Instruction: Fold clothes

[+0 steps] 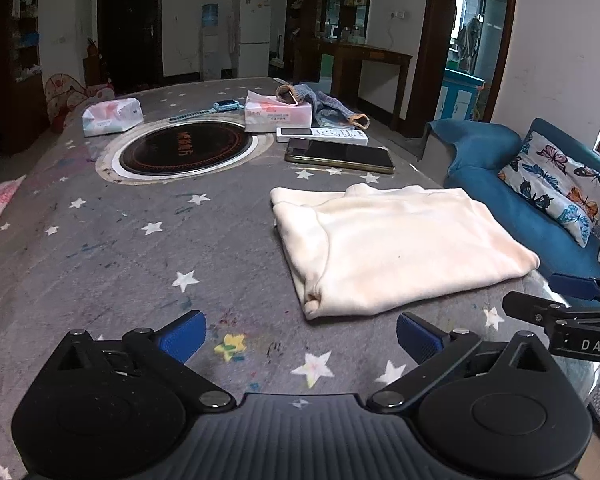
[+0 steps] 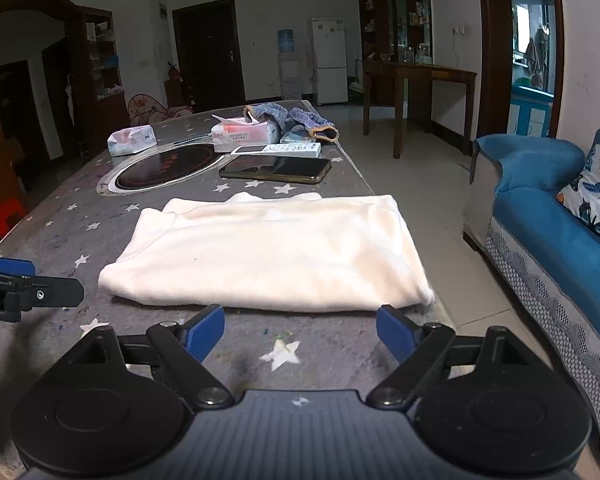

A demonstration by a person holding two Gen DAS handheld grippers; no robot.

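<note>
My left tongs (image 1: pixel 301 338) and right tongs (image 2: pixel 300 332) hang with jaws spread wide and nothing between them, just short of the near edge of the folded cream garment (image 2: pixel 268 252) lying flat on the star-patterned grey tablecloth (image 1: pixel 140 248), a phone (image 2: pixel 275 169) beyond it

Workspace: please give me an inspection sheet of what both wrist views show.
Surface: table under grey starred cover, round cooktop set in.
Job's things: cream garment lies folded flat near the table's right edge.
Clutter: phone, remote, two tissue packs, watch, blue knit.
Grippers: left gripper and right gripper open, empty, just short of garment.
Cables: nothing seen.
Surroundings: blue sofa, fridge, wooden desk.
</note>
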